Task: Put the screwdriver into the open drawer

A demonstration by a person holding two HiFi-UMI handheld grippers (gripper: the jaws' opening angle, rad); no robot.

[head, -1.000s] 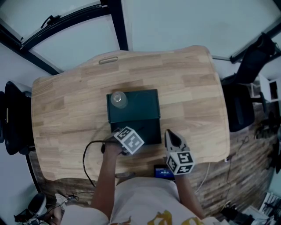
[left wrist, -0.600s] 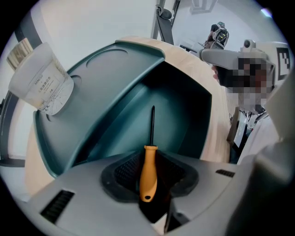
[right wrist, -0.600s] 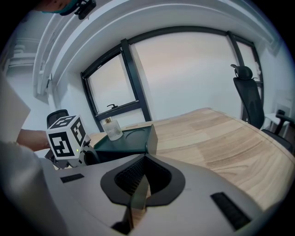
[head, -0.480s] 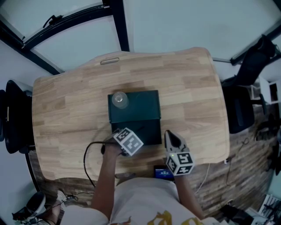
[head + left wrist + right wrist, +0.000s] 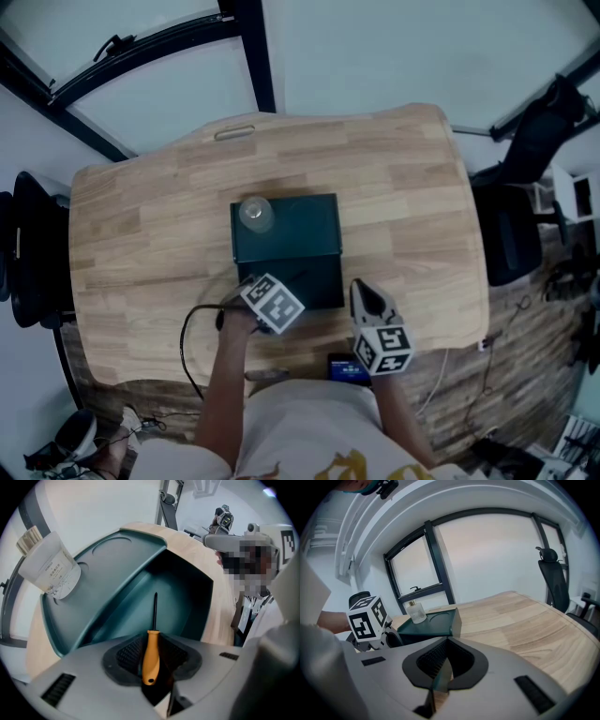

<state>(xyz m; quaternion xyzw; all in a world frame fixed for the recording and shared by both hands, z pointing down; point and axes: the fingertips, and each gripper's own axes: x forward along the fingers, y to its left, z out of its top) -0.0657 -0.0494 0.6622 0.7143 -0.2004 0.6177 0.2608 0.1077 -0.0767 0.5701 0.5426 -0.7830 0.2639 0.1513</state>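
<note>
A screwdriver (image 5: 151,656) with an orange handle and dark shaft is clamped in my left gripper (image 5: 151,667); its tip points into the open drawer (image 5: 173,597) of a dark green box (image 5: 286,228). In the head view the left gripper (image 5: 272,302) hovers at the drawer's (image 5: 314,279) front edge. My right gripper (image 5: 373,305) sits to the right of the drawer, above the table, with its jaws closed and nothing between them (image 5: 440,679). The left gripper's marker cube (image 5: 368,617) shows in the right gripper view, beside the box (image 5: 429,623).
A small clear bottle (image 5: 252,212) stands on the box's top left corner, also the bottle (image 5: 49,566) in the left gripper view. A black cable (image 5: 187,328) loops over the wooden table (image 5: 403,206). Black chairs (image 5: 520,202) flank the table on both sides.
</note>
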